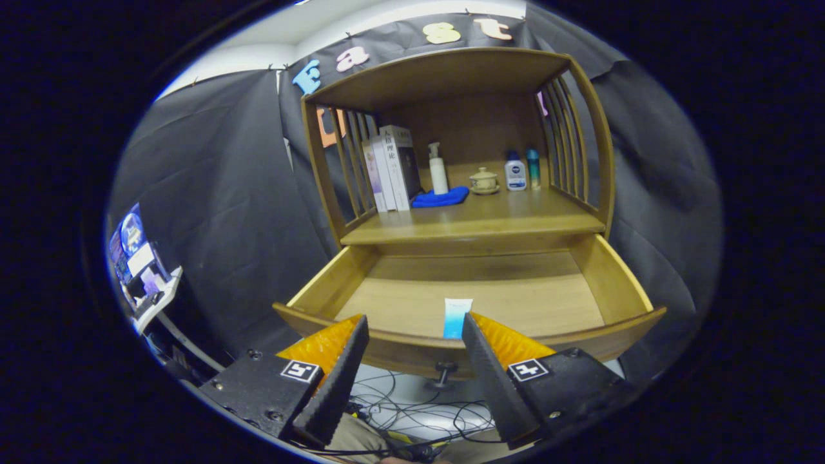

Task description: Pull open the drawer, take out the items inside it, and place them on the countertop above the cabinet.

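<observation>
Wooden cabinet with one pulled-out wooden drawer and, above the drawer, one countertop under a slatted shelf frame. Inside the drawer lies one small white-and-blue tube, near the drawer's front wall; its label is too small to read. On the countertop above the drawer stand three upright books at one end, their spine writing too small to make out; one folded blue cloth beside the books; one white pump bottle behind the cloth; one lidded beige ceramic cup; and two small bottles, one white with a dark label and one teal. The gripper is held level before the drawer front, its fingers spread wide apart and gripping nothing; the tube lies just ahead, beside one fingertip.
</observation>
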Motion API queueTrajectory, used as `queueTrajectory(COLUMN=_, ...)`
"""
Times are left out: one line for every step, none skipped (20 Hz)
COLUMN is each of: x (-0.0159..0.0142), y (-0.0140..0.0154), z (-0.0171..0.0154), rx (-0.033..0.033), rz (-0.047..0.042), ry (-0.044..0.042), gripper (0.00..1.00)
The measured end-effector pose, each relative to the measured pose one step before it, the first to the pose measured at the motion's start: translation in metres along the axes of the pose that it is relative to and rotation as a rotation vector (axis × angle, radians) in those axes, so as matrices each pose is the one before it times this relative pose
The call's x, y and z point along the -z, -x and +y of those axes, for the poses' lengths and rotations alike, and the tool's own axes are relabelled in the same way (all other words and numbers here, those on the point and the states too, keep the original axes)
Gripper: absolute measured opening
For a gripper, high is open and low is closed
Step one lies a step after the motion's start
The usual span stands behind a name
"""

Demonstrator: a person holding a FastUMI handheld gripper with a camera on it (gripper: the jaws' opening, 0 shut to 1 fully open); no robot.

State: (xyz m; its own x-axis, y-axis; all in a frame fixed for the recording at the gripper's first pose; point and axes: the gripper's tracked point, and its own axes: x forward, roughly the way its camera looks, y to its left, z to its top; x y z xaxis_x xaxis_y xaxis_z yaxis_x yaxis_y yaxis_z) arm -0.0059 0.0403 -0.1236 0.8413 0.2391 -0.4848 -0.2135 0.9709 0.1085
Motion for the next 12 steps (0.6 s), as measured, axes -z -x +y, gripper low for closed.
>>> queueTrajectory(x=-0.00484, y=-0.00656, z=-0.00385, rx=0.02442, rz=0.01944, ry=0.00847, gripper=0.92)
queueTrajectory(x=-0.00339, y=-0.00629, z=-0.00362, rx=0.01891, rz=0.02289, ry=0.0111, gripper=0.92)
queueTrajectory(x=-0.00352, y=-0.00675, z=-0.00014, rx=0.0132, rz=0.01732, ry=0.00401, gripper=0.92)
queueTrajectory(x=-0.00113, y=-0.00659, z=0.00042, rx=0.00173, rz=0.02907, ry=0.0061, gripper=0.92)
queueTrajectory(x=0.00182, y=-0.00865, z=-0.00128, rx=0.00892, rz=0.04244, ry=-0.00249, gripper=0.92)
queueTrajectory(x=0.00153, y=-0.00821, z=-0.0006, rx=0.00376, rz=0.03897, ry=-0.00447, gripper=0.92)
queueTrajectory(x=-0.00587, y=-0.01092, z=0.00182, rx=0.01591, rz=0.04406, ry=-0.01352, gripper=0.92)
queueTrajectory(x=0.01142, y=-0.00781, z=-0.00851, rx=0.01218, rz=0.04883, ry=-0.01428, gripper=0.92)
queueTrajectory(x=0.00437, y=-0.00696, z=-0.00223, rx=0.01776, rz=0.05146, ry=-0.02109, gripper=0.92)
queueTrajectory(x=0.00277, y=-0.00704, z=-0.00168, rx=0.00767, rz=0.04316, ry=-0.01428, gripper=0.92)
queueTrajectory(x=0.00226, y=-0.00984, z=-0.00284, rx=0.01549, rz=0.04977, ry=-0.01587, gripper=0.92)
queueTrajectory(x=0.00257, y=-0.00842, z=-0.00329, rx=0.02082, rz=0.04618, ry=-0.02018, gripper=0.92)
